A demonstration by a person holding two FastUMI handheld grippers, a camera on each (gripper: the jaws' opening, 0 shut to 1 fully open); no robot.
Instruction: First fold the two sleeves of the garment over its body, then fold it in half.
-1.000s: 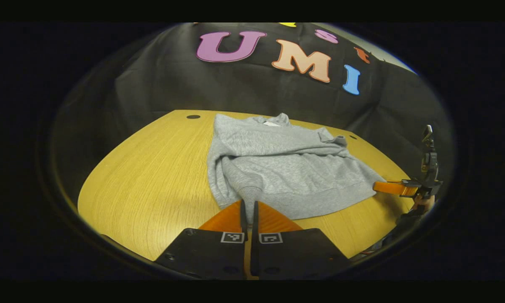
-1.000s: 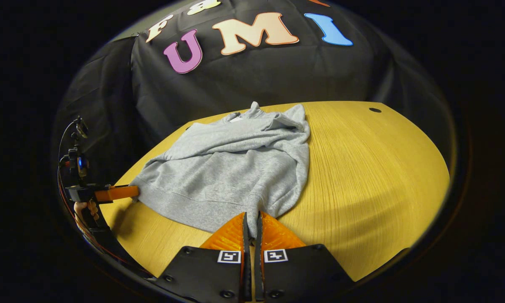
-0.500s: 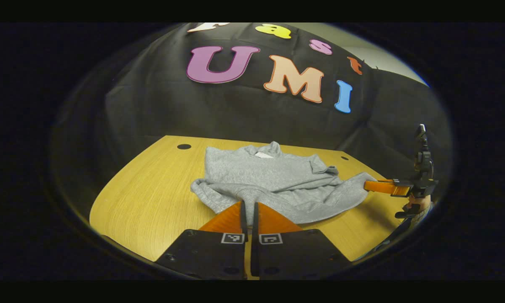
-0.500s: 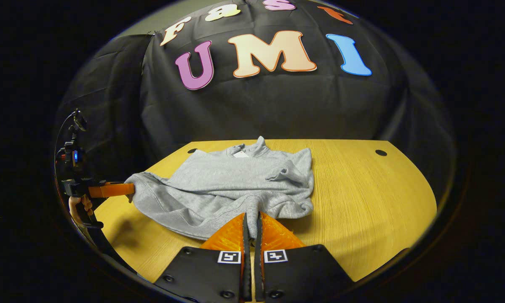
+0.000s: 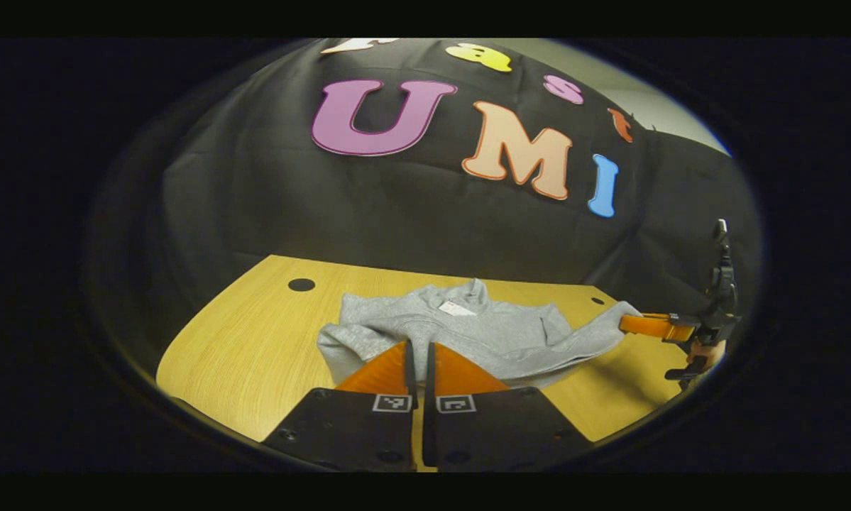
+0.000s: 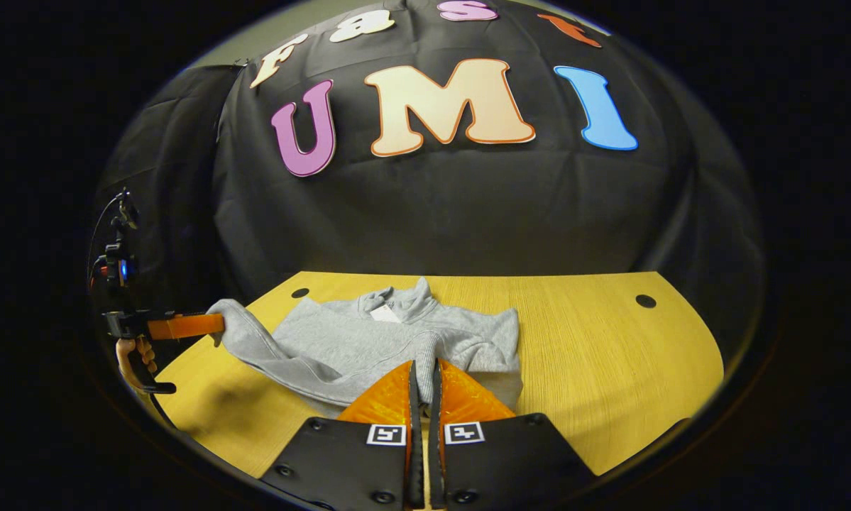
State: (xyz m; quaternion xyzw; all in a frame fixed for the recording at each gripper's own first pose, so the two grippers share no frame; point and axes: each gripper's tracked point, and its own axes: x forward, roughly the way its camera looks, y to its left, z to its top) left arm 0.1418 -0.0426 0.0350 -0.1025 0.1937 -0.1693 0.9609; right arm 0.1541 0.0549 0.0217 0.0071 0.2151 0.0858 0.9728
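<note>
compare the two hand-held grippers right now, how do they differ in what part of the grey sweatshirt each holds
The left hand-held gripper is shut on the hem of the grey sweatshirt at its left corner; the right hand-held gripper is shut on the hem at the right corner. In the right gripper view, the left one's corner hangs raised off the wooden table; how high the right one's corner sits is hard to tell. Shared: both pinch grey fabric between nearly closed fingers.

Both views low over table (image 5: 240, 333), facing booth wall, sharing sweatshirt (image 6: 368, 341)
</note>
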